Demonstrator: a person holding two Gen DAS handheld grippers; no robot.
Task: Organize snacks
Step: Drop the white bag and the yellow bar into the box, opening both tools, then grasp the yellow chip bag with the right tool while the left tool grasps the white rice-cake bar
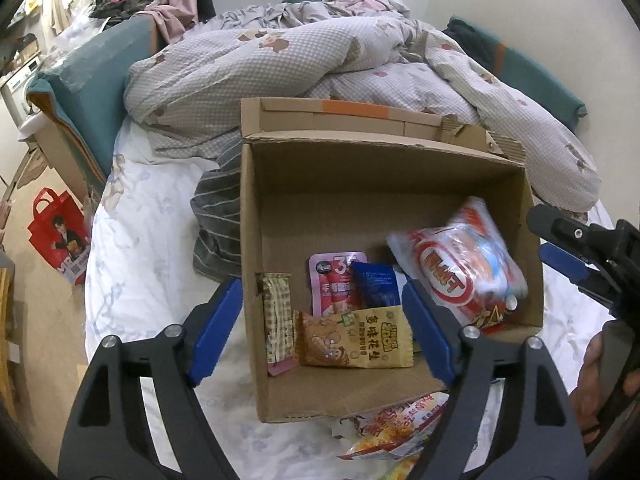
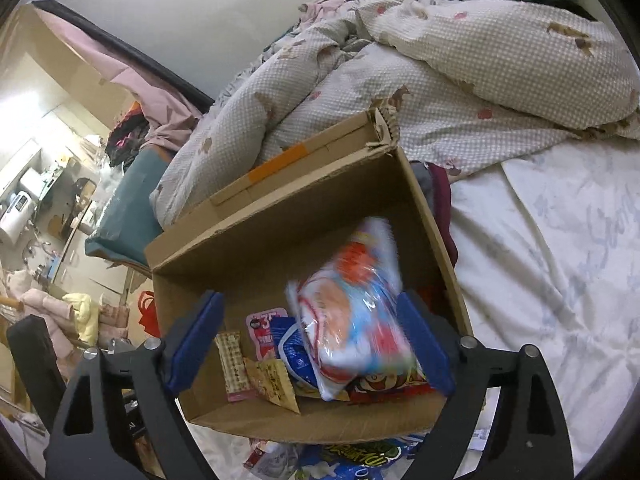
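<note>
Both my left fingers (image 1: 320, 328) and right fingers (image 2: 310, 344) gape wide over the cardboard box (image 1: 360, 184); the blurred white snack bag (image 2: 356, 308) sits loose at its three o'clock side.

Left hand-held gripper (image 1: 320, 328), black arms, blue pads, silver screws; right hand-held gripper (image 2: 310, 340) alike

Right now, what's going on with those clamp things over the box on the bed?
A person holds a two-fingered gripper in each hand and is sorting snacks into a cardboard box that sits on the bed. The right gripper hangs over the box with its jaws wide open; a large white, red and blue snack bag shows blurred between them, not pinched. The left gripper is open too, above a yellow peanut packet in the box. More packets lie outside it.
</note>
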